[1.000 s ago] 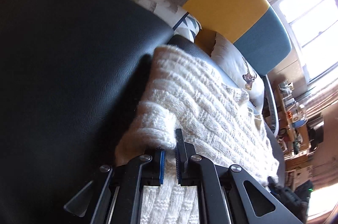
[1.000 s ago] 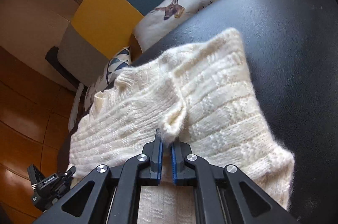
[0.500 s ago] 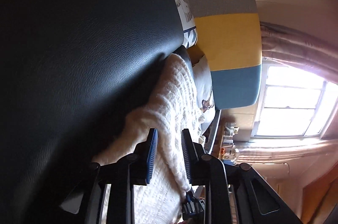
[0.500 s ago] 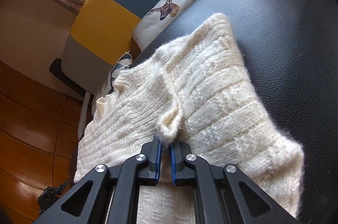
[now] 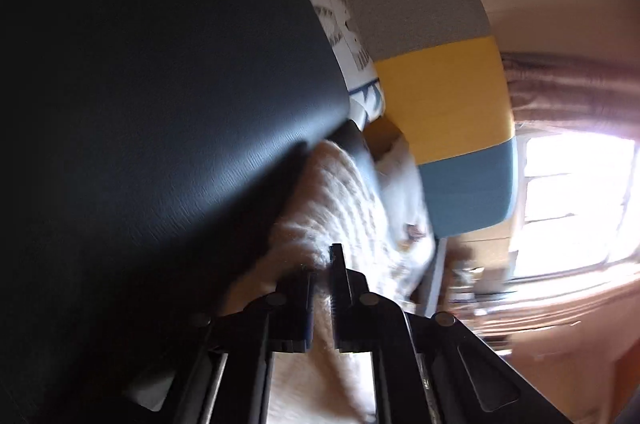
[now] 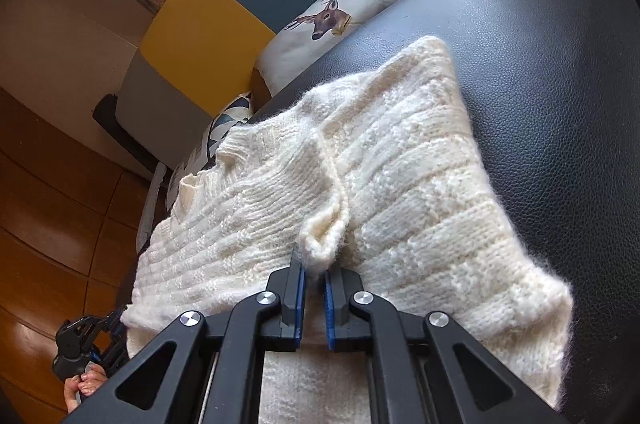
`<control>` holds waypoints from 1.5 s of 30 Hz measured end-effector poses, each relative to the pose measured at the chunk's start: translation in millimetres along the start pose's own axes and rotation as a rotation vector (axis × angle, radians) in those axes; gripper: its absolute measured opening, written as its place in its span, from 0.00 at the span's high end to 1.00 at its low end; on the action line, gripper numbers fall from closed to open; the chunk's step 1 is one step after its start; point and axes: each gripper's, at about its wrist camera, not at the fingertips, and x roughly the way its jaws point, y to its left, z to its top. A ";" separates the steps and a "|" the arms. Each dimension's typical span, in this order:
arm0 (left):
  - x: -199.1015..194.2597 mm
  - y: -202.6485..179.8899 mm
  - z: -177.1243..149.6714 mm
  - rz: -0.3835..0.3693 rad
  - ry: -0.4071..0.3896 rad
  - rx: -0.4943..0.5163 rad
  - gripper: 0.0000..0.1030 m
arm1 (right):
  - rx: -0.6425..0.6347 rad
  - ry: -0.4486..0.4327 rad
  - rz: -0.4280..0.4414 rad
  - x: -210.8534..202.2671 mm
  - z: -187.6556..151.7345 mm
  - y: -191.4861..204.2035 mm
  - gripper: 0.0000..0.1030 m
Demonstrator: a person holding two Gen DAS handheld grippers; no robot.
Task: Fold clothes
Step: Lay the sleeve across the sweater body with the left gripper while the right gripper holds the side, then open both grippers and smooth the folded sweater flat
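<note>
Two grippers are working one cream knitted sweater [image 6: 400,192], which is lying on a black leather seat [image 6: 540,84]. Nearest the lens, the right gripper [image 6: 314,274] is pinching a raised tuck of knit between its blue pads, the jaws nearly together, and the garment is spreading directly ahead of it. The sweater's long axis is running from the fingers away toward the seat's far edge, with a seam ridge leading off from the pinched tuck. The left gripper [image 5: 320,272], blurred in its own view, is sitting at the sweater's left edge with its jaws close; wool appears to be filling the gap, though the blur is leaving that uncertain. The knit is looking thick, ribbed and fuzzy, so it is probably going to fold softly and bulk up. Farther off, a deer-print cushion [image 6: 328,16] is leaning against a grey, yellow and teal chair back [image 6: 208,24].
</note>
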 end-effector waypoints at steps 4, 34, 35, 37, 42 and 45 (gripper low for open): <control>1.6 13.9 -12.1 0.088 -0.014 0.080 0.94 | -0.032 0.007 -0.015 2.1 0.6 2.1 0.95; -15.9 -56.7 4.2 -0.019 0.056 0.361 0.66 | 0.020 -0.102 -0.102 -39.6 19.9 2.6 0.81; -8.5 -63.9 2.5 -0.017 0.066 0.386 0.66 | -0.017 -0.106 -0.101 -41.6 21.7 10.4 0.81; 6.3 -78.3 -1.1 -0.014 0.084 0.437 0.66 | -0.114 -0.088 -0.100 -36.6 23.9 32.1 0.81; 28.3 -103.6 -13.3 0.035 0.093 0.605 0.66 | -0.388 -0.019 -0.112 1.0 20.0 94.3 0.81; 41.1 -105.8 -15.1 0.081 0.113 0.678 0.66 | -0.495 0.029 -0.119 26.7 16.2 121.7 0.81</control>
